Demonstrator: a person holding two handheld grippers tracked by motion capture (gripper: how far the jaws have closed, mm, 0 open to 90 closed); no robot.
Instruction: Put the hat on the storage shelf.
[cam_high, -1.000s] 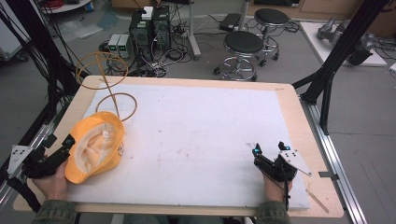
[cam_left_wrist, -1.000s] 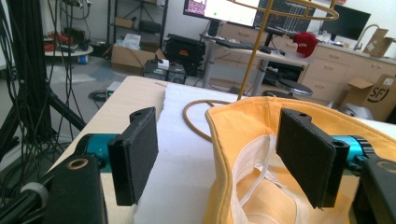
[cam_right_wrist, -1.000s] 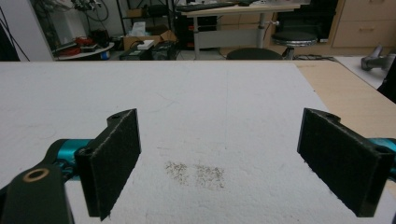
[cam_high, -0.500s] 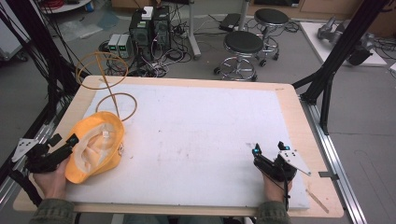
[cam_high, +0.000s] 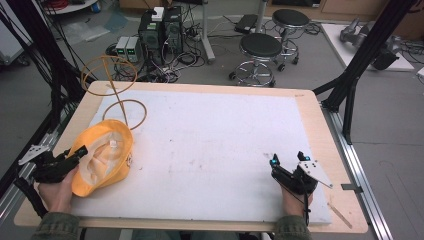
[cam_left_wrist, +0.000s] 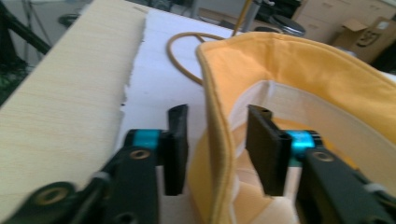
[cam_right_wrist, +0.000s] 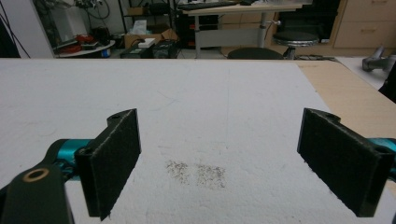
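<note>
The left tool (cam_left_wrist: 217, 149) has slid a bit back toward the person, and the yellow hat (cam_high: 102, 155) has stayed at the left side of the desk (cam_high: 310, 107). Its jaws sit narrowly apart with the hat's rim between them, so a grip looks close. The right tool (cam_right_wrist: 236, 163) has not moved; it is wide open, holding nothing, over the white mat (cam_high: 210, 145).

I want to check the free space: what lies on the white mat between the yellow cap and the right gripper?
Nothing: in the high view the white mat is bare between the yellow cap and the right gripper.
</note>
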